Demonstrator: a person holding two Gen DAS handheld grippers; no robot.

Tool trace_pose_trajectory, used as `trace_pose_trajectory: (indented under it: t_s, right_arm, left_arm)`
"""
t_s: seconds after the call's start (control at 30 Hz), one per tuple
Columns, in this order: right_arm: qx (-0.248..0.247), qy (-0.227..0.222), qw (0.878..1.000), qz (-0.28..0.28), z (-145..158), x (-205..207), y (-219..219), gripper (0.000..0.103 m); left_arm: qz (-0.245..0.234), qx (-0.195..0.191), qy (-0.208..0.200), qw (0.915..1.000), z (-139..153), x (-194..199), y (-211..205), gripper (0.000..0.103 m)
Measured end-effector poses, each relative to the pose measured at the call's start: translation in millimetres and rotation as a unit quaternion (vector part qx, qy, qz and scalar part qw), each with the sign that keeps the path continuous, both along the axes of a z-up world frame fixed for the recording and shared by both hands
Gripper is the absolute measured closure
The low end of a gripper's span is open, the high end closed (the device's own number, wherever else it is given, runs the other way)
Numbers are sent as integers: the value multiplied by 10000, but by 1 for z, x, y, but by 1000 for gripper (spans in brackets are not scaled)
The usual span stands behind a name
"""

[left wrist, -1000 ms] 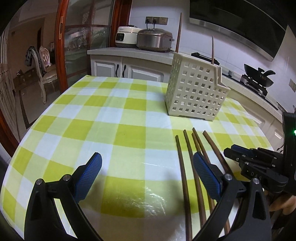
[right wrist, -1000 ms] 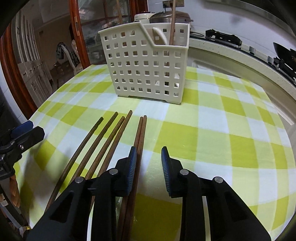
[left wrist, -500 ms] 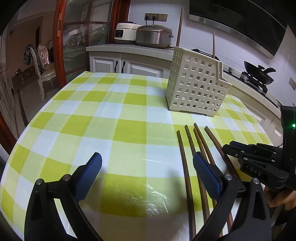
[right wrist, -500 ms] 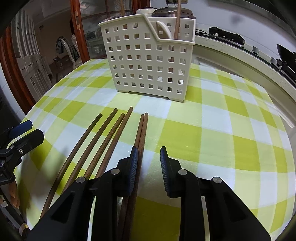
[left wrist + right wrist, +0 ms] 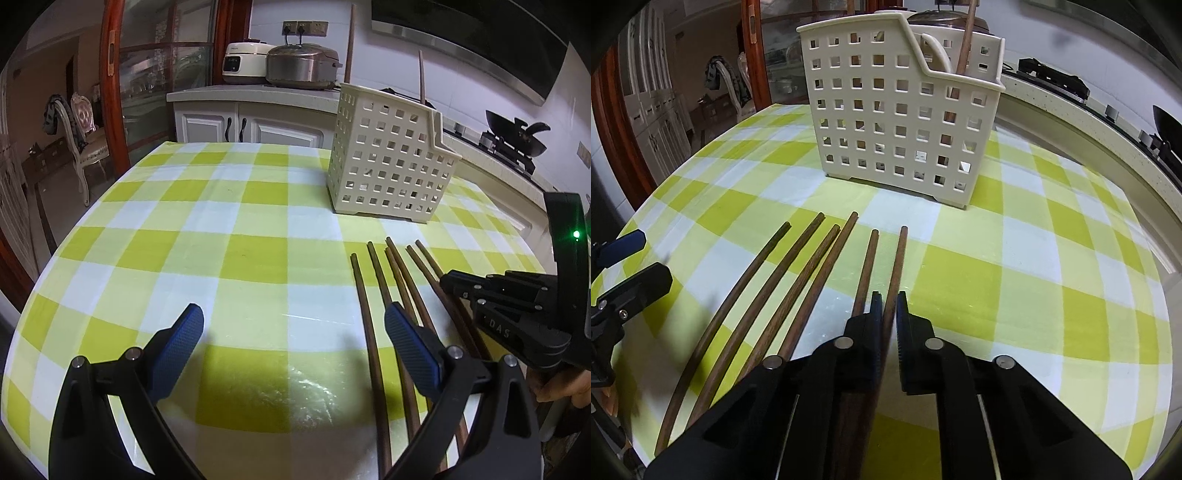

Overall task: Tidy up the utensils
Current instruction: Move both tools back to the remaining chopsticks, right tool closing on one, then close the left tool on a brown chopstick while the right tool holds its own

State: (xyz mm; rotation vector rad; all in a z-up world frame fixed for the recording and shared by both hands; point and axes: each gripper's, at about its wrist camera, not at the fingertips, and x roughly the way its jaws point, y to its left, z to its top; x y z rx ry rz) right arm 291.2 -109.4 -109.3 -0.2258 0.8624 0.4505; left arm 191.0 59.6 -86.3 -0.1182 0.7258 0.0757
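Several dark wooden chopsticks (image 5: 798, 280) lie fanned on the green-checked tablecloth (image 5: 997, 280); they also show in the left wrist view (image 5: 373, 314). My right gripper (image 5: 889, 325) is shut on the rightmost chopstick (image 5: 898, 266), whose tip points at the white perforated utensil basket (image 5: 897, 122). The basket holds a chopstick and a white utensil. It also shows in the left wrist view (image 5: 388, 162). My left gripper (image 5: 291, 339) is open and empty over the cloth, left of the chopsticks. The right gripper also shows in the left wrist view (image 5: 517, 314).
The round table's edge (image 5: 1145, 206) curves close on the right. A counter with cookers (image 5: 280, 66) stands behind the table, and a stove with a wok (image 5: 517, 129) at the right. A chair (image 5: 77, 129) stands far left.
My right gripper has closed from half open onto the rightmost chopstick, which has parted from its neighbour. The left gripper has stayed open and barely moved.
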Motion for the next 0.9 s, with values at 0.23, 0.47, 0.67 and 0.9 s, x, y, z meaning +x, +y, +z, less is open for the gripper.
trace_pose_trajectory:
  t_s: [0.23, 0.47, 0.67, 0.9]
  right_arm:
    - [196, 87, 9996, -157, 0, 0, -18, 96]
    - [334, 150, 9991, -191, -1, -3, -27, 96]
    - [435, 200, 9987, -160, -1, -3, -30, 96]
    - [523, 244, 9982, -153, -1, -4, -33, 96]
  left_arm:
    - [-102, 255, 248, 9993, -4, 15, -11, 16]
    - [-367, 457, 405, 9975, -7, 33, -32, 33]
    - [-508, 570, 710, 9946, -20, 47, -45, 57]
    - [-698, 575, 814, 9926, -27, 50, -51, 81]
